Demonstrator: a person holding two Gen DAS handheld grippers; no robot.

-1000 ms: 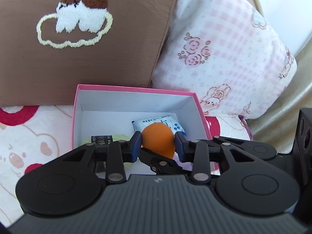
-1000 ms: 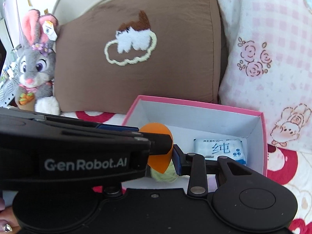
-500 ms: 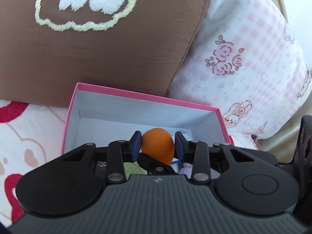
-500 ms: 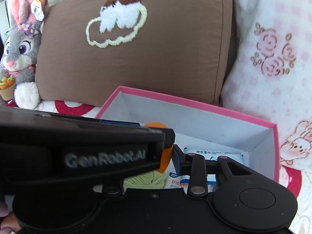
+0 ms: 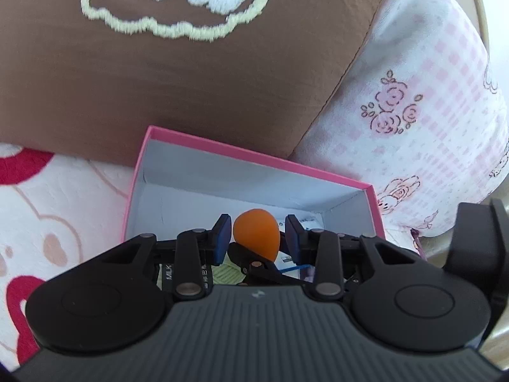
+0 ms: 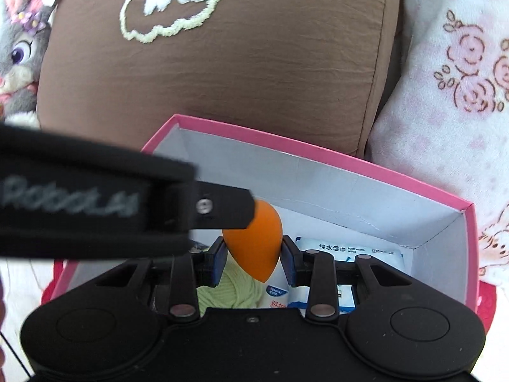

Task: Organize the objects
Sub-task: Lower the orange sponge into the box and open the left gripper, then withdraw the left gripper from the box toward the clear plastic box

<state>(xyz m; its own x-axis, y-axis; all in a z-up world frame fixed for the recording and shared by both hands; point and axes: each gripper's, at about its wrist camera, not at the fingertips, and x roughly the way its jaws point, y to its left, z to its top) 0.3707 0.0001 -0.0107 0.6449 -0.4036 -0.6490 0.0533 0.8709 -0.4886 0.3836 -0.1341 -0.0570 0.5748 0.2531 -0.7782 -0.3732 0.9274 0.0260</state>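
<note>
An orange teardrop sponge (image 6: 254, 242) hangs over the open pink box (image 6: 318, 152), point down. My right gripper (image 6: 254, 259) is shut on the orange sponge, its blue pads against both sides. In the left wrist view the orange sponge (image 5: 256, 234) sits between my left gripper's (image 5: 257, 237) blue pads with small gaps on both sides, so the left gripper is open around it. The left gripper's body (image 6: 95, 203) crosses the right wrist view from the left. The pink box (image 5: 254, 156) holds a green yarn ball (image 6: 229, 293) and white wipe packets (image 6: 343, 251).
A brown cushion (image 6: 222, 63) with a white embroidered cloud leans behind the box. A pink floral pillow (image 5: 429, 111) lies to the right. A grey plush rabbit (image 6: 19, 47) sits at far left. The box rests on a white blanket (image 5: 47, 222) with red shapes.
Both grippers moved forward and down over the box with the orange sponge. The left pads, tight on the sponge a second ago, now stand slightly apart from it.
</note>
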